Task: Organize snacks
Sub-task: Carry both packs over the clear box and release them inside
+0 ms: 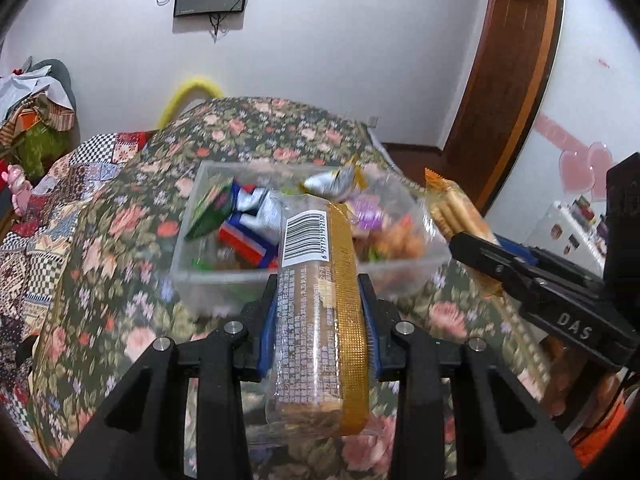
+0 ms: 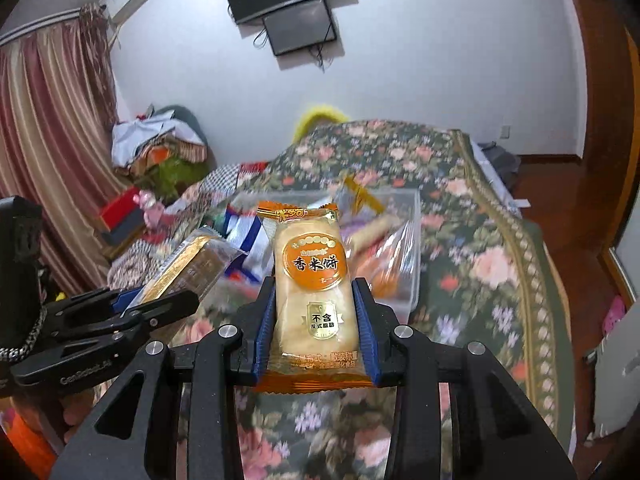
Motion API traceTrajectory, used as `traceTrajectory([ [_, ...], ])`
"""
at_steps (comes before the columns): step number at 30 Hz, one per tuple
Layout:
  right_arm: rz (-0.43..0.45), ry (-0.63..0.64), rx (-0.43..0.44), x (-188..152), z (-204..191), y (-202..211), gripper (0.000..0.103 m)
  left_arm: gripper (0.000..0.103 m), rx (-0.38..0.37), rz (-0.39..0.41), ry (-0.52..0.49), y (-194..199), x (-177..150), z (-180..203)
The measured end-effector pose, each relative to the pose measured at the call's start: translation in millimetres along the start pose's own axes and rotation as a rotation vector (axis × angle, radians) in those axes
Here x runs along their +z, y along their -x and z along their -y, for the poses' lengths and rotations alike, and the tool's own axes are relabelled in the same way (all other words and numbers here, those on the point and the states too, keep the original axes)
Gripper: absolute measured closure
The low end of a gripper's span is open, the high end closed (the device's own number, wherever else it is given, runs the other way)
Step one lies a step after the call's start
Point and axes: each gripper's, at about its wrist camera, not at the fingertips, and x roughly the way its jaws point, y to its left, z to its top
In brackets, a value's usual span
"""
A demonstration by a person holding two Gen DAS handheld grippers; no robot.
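Our left tongs clamped a gold-edged pack; our right tongs clamped a rice cracker. The bin sat at 12 o'clock.

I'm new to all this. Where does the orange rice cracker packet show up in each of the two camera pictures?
Left wrist view: the orange rice cracker packet is at the right, its end pinched in the right gripper, beside the clear plastic box.
Right wrist view: it stands dead centre, upright between the blue fingers.
Shared landmark: the clear plastic box of snacks on the floral bedspread.
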Motion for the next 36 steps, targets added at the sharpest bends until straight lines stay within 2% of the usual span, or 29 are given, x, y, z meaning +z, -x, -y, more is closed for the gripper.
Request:
traceTrajectory([
  [10,0.053,-0.036,-0.034,33.0,10.7,-19.8,0.069,0.068,0.013,0.032,-0.035,-29.1,43.5,13.7],
  [17,0.014,-0.057,-0.041,36.4,20.2,-48.3,0.069,0.067,0.038,-0.011,-0.043,-65.8,57.2,10.9],
  [23,-0.035,-0.047,-0.076,30.2,25.0,-64.5,0.068,0.067,0.061,-0.064,0.0,-96.0,55.2,-1.2],
  [26,-0.049,-0.048,-0.08,27.6,26.1,-65.8,0.067,0.064,0.067,-0.034,-0.01,-89.4,52.1,0.5],
  [31,-0.034,-0.061,-0.053,29.8,24.5,-53.4,0.059,0.063,0.063,-0.004,-0.019,-69.2,53.7,1.4],
  [36,0.007,-0.017,-0.059,33.7,13.2,-26.6,0.057,0.063,0.046,0.056,-0.024,-28.3,54.5,3.9],
])
